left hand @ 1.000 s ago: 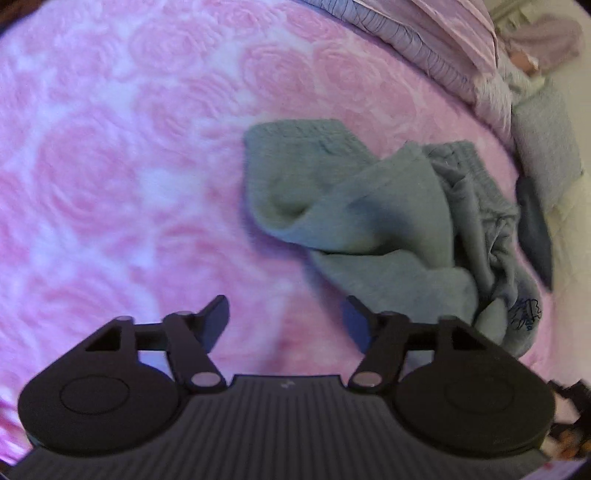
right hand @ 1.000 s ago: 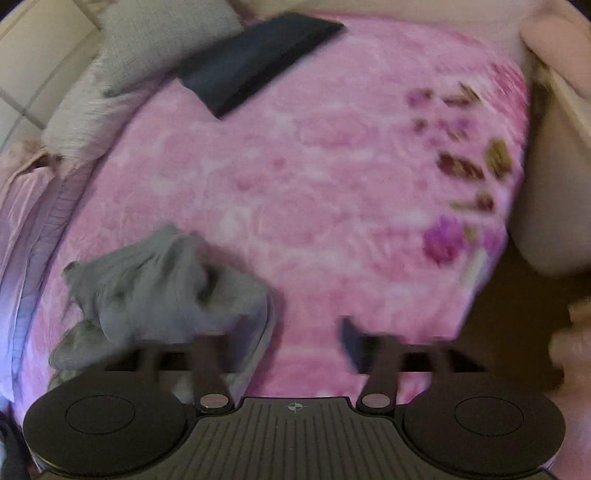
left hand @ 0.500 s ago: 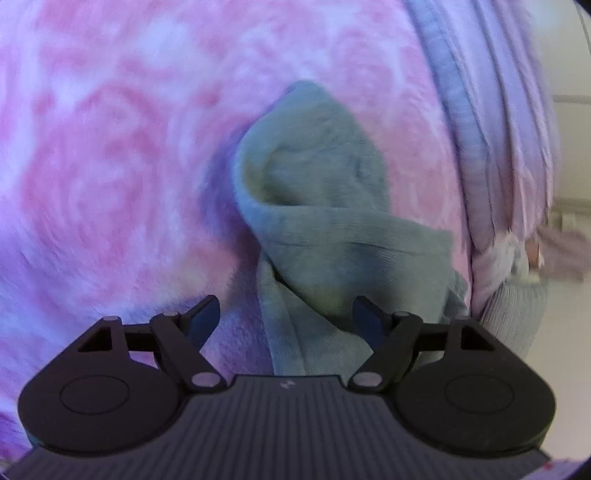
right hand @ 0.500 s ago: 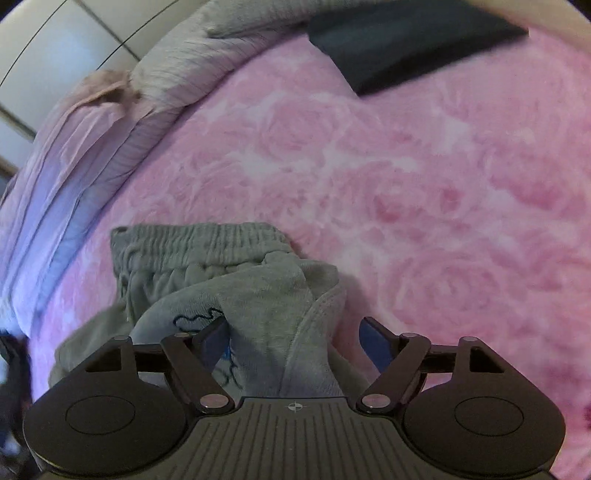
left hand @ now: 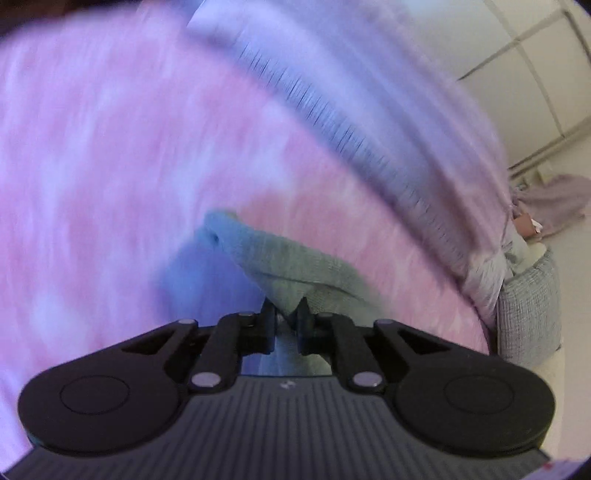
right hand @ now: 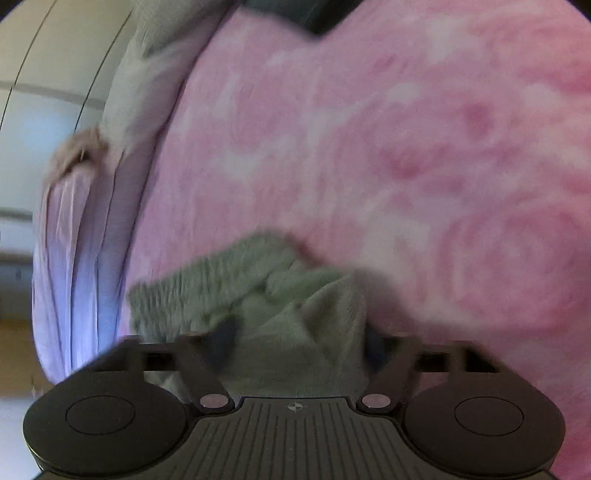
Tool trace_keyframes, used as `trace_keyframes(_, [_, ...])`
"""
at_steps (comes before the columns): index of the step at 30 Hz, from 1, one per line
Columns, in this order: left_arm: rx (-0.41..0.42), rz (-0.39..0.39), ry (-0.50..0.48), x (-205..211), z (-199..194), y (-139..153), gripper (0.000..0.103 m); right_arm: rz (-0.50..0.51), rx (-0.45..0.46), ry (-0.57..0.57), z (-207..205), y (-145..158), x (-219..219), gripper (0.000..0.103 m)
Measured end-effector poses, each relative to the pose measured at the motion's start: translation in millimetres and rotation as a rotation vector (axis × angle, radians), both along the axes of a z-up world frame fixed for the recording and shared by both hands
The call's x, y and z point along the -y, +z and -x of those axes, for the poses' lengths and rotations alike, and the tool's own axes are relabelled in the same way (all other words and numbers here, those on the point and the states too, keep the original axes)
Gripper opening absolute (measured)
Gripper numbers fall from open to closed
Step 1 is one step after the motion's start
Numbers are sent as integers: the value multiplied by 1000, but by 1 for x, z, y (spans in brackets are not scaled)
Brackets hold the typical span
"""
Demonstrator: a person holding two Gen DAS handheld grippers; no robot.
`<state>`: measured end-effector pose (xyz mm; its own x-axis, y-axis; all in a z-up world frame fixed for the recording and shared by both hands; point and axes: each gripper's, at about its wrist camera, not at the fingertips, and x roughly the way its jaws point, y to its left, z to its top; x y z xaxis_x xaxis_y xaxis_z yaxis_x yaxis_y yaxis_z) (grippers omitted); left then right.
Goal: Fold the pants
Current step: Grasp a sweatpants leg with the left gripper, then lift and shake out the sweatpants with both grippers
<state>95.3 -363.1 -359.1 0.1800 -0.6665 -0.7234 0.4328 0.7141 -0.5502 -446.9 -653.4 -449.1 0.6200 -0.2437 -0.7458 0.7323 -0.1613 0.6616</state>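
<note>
2 tongs are down on the pants (left hand: 295,266), which lie in a rumpled grey heap on the pink blanket (left hand: 110,166) of the bed. My left tongs (left hand: 287,314) have just closed and are pinched together on a fold of the pants; the cloth rises from between the tips and runs up and away to a rounded end that lies on the blanket. That view is blurred, so I cannot read the weave or any seam near the grip. My right tongs (right hand: 301,338) have been closing too, but in their view the fingers (right hand: 221,338) stand well apart with a thick bunch of the pants (right hand: 280,295) between them; the picture is too smeared for me to tell whether the pads press the cloth or only flank it. The ribbed waistband (right hand: 192,284) shows just left of that bunch, lying on the blanket (right hand: 406,147). Beyond the pants, along the far edge of the bed, runs a lilac striped sheet (left hand: 369,122), and a grey cushion (left hand: 528,302) sits at its right end in the left view. At the top of the right view a dark folded cloth (right hand: 314,14) lies on the blanket, well apart from the pants.
</note>
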Motion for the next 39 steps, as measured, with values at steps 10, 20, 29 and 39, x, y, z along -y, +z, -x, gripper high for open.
trace_keyframes(10, [192,-296,-10,-71,-70,36,17,117,-18,173,-39,37,-91,68])
trace_keyframes(20, [-23,-274,184,-161,-71,-30,35,-3,108,-157,-5,-27,-41,68])
trace_keyframes(29, [-65,-177,232,-135,-106,-54,9,108,27,-92,-34,0,-36,19])
trace_keyframes(39, [221,-125,96,-27,-162,60,6,549,214,-204,-57,184,10,14])
